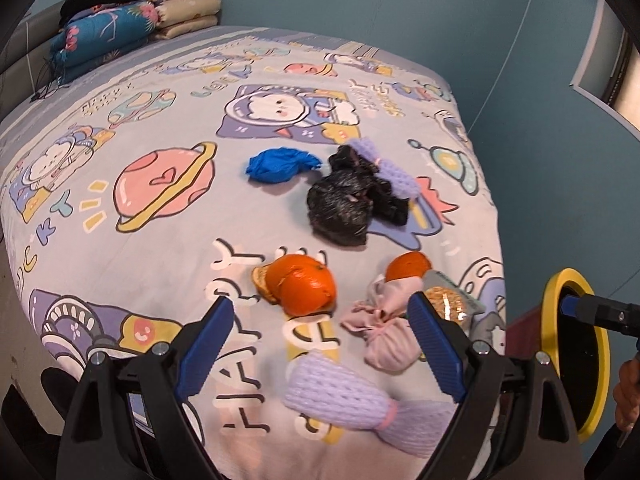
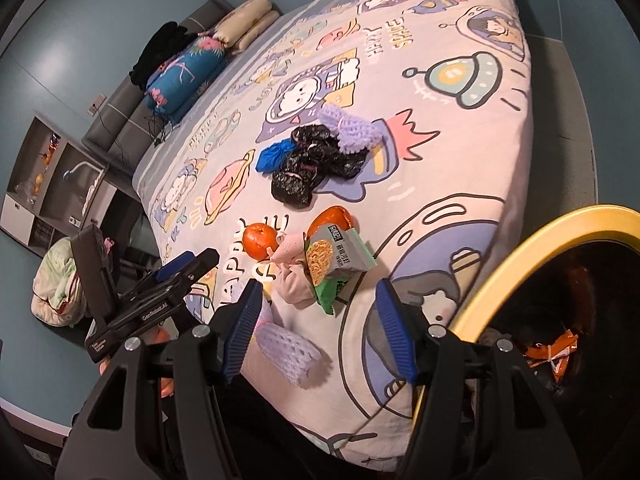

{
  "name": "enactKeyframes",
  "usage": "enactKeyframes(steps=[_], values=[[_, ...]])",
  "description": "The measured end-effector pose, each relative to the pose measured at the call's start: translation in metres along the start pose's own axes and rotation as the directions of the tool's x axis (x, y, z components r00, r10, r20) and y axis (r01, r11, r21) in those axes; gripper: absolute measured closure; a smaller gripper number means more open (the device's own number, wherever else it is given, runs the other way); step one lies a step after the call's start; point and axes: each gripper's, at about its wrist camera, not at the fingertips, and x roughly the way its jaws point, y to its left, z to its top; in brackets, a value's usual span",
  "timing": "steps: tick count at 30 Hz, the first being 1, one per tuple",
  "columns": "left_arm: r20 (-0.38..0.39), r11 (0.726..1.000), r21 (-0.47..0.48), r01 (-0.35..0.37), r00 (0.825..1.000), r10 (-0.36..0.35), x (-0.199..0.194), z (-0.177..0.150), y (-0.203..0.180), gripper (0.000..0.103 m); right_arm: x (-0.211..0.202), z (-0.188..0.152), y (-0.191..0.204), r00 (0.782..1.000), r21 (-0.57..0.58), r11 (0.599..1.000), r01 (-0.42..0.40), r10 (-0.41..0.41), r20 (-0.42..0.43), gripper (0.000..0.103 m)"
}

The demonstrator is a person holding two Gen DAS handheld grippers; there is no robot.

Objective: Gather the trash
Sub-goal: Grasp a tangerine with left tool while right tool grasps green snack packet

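Note:
Trash lies on the cartoon-print bed (image 1: 120, 240): an orange peel (image 1: 304, 288), a second peel (image 1: 406, 266), a pink crumpled bag (image 1: 384, 332), a green snack packet (image 2: 336, 256), a purple foam net (image 1: 344, 396), black bags (image 1: 348, 204), a blue bag (image 1: 276, 164) and a second foam net (image 1: 388, 164). My left gripper (image 1: 320, 344) is open and empty, hovering above the near foam net and pink bag. My right gripper (image 2: 320, 320) is open and empty over the bed's near corner, beside the yellow-rimmed bin (image 2: 520, 260) holding orange wrappers.
Folded quilts and pillows (image 1: 120, 28) are stacked at the headboard. A shelf unit (image 2: 44, 176) and a bundle of cloth (image 2: 56, 284) stand on the floor left of the bed. The left gripper (image 2: 160, 292) shows in the right wrist view. Blue walls surround.

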Motion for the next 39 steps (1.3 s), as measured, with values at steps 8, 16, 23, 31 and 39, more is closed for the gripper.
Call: enactKeyframes(steps=[8, 16, 23, 31, 39], values=[[-0.036, 0.999, -0.009, -0.037, 0.999, 0.037, 0.022, 0.003, 0.015, 0.018, 0.032, 0.008, 0.008, 0.999, -0.03, 0.999, 0.031, -0.032, -0.043, 0.044], [-0.082, 0.998, -0.012, -0.06, 0.995, 0.059, 0.048, 0.009, 0.027, 0.018, 0.076, 0.017, 0.009, 0.991, -0.036, 0.998, 0.056, -0.06, -0.121, 0.044], [-0.122, 0.998, -0.028, -0.052, 0.991, 0.049, 0.07, 0.012, 0.032, 0.018, 0.101, 0.021, 0.007, 0.984, -0.025, 0.997, 0.078, -0.081, -0.16, 0.044], [-0.135, 0.999, -0.019, -0.029, 0.99, 0.027, 0.084, 0.012, 0.027, 0.018, 0.114, 0.025, 0.004, 0.978, -0.021, 0.994, 0.111, -0.113, -0.174, 0.043], [-0.141, 1.0, -0.004, 0.003, 0.99, -0.004, 0.09, 0.012, 0.02, 0.022, 0.127, 0.022, 0.005, 0.97, -0.029, 0.991, 0.134, -0.137, -0.201, 0.043]])
